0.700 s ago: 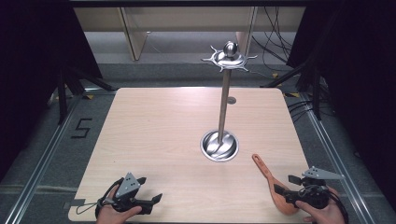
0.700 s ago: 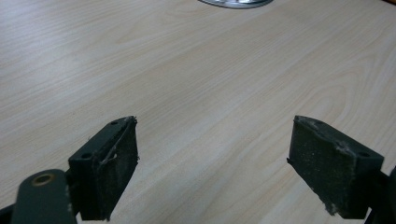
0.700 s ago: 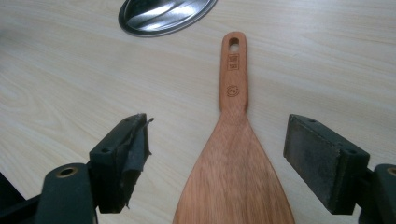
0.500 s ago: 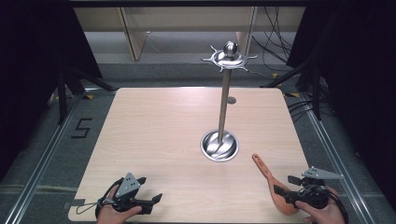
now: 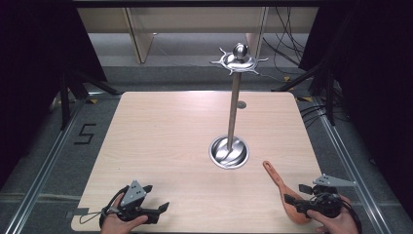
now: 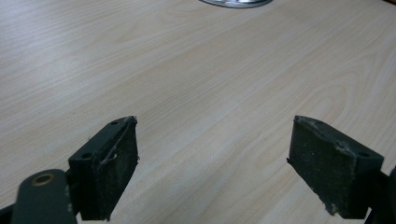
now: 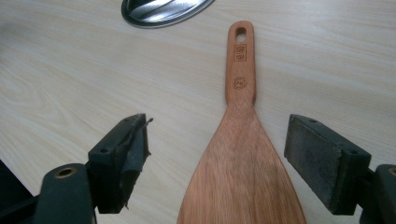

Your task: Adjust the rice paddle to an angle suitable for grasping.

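Pale wood-grain tabletop (image 5: 160,146) is seen from above, with dark surroundings and cables beyond its far edge.

A wooden spatula (image 5: 285,192) is laid flat near the tabletop's right front corner. Its handle is pointed away from the person, toward the stand; a hanging hole is seen at the handle tip, and small marks are stamped below it in the right gripper view. The broad blade is turned toward the person.

The right hand-held gripper (image 7: 217,158) is held low over the blade. Its jaws are spread wide, one to each side of the wooden spatula (image 7: 240,158), with a clear gap of bare tabletop between each pad and the wood. Nothing is gripped. In the high view the right hand-held gripper (image 5: 297,202) is seen at the blade end, with the person's hand behind it.

The left hand-held gripper (image 6: 212,172) is kept at the left front edge, well apart from the spatula. Its jaws are likewise wide apart, and bare tabletop is seen between them. Nothing is held. It is seen from above as the left hand-held gripper (image 5: 158,209).

A metal stand (image 5: 233,112) is placed upright right of centre: a round polished base, a thin pole, a spiked disc with a ball on top. The spatula handle tip is near the base, not touching.
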`<act>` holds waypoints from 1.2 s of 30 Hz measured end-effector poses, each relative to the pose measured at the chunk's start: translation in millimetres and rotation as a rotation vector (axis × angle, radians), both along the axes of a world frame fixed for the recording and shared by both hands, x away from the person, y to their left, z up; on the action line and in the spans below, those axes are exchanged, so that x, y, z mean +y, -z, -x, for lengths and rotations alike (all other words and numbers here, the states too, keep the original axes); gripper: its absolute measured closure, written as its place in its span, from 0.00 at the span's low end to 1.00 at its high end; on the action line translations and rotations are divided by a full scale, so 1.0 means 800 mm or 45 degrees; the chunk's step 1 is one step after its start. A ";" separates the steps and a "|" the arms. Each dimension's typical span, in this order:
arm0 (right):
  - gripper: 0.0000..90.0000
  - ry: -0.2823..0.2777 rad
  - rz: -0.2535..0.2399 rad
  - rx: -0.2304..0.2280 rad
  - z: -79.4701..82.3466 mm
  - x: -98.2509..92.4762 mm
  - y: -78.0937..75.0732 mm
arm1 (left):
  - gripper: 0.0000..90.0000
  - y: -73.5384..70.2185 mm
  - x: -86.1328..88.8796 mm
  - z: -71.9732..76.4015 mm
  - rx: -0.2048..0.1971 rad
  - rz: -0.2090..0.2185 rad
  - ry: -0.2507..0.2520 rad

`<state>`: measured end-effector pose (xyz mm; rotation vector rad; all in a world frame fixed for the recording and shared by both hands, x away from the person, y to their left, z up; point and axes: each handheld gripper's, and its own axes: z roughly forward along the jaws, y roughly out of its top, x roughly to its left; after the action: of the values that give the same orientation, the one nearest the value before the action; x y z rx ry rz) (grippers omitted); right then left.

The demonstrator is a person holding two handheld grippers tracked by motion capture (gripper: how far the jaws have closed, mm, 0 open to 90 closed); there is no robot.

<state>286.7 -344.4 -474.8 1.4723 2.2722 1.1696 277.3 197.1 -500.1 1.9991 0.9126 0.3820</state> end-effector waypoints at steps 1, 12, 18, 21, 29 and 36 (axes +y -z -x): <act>0.25 -0.003 -0.013 -0.006 0.000 0.000 0.001 | 0.17 0.000 0.000 0.000 0.001 -0.001 -0.001; 0.26 0.008 -0.033 0.043 -0.001 0.007 0.002 | 0.17 0.000 0.000 0.000 -0.005 0.001 -0.005; 0.25 0.005 -0.012 0.060 -0.005 0.009 0.000 | 0.17 0.000 0.001 -0.001 -0.008 -0.016 0.002; 0.25 -0.041 0.007 0.018 -0.011 0.005 0.000 | 0.17 0.000 0.000 0.000 -0.002 -0.006 -0.002; 0.22 -0.023 0.008 0.017 -0.018 0.005 -0.001 | 0.17 0.000 0.000 0.000 -0.001 -0.007 -0.001; 0.24 -0.020 0.063 0.041 -0.029 0.012 -0.005 | 0.17 0.000 0.001 -0.001 -0.007 -0.020 -0.001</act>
<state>309.6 -335.0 -470.9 1.4684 2.3207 1.0938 278.3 197.9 -499.7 2.0113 0.9093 0.3965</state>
